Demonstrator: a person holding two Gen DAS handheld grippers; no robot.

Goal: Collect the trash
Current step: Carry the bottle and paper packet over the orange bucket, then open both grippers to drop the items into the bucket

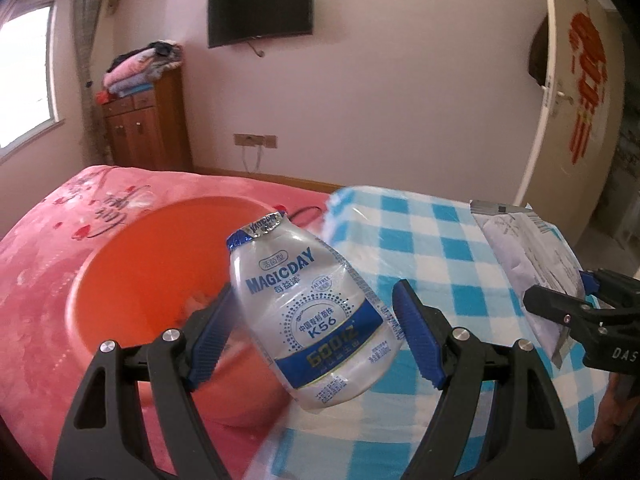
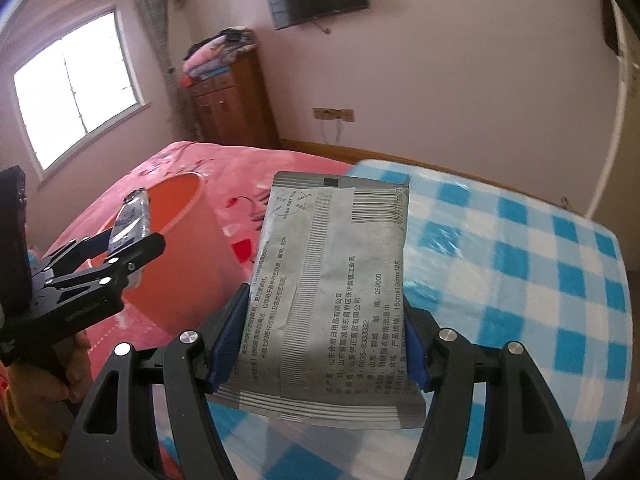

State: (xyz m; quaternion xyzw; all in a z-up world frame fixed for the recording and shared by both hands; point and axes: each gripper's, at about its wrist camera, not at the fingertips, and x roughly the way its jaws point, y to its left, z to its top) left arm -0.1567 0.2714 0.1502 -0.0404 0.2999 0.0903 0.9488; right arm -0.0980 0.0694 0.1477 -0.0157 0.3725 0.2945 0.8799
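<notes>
My left gripper [image 1: 316,336] holds a small clear "Magicday" drink bottle [image 1: 308,312] with a blue label and peeled foil lid, tilted left beside the orange bucket [image 1: 132,268]; the right pad stands slightly off the bottle. From the right wrist view the bottle [image 2: 132,220] sits in the left gripper [image 2: 128,248] at the bucket's [image 2: 180,248] rim. My right gripper [image 2: 320,340] is shut on a flat grey wet-wipe packet [image 2: 332,292] with printed text and a barcode, held upright over the bed. The packet [image 1: 528,256] and right gripper [image 1: 576,304] show at the right of the left wrist view.
The bucket stands on a pink blanket [image 1: 40,260]. A blue-and-white checked blanket [image 2: 520,280] covers the right of the bed. Behind stand a wooden cabinet [image 1: 140,128] piled with folded clothes, a wall TV [image 1: 260,8], a window [image 2: 76,88] and a door [image 1: 576,92].
</notes>
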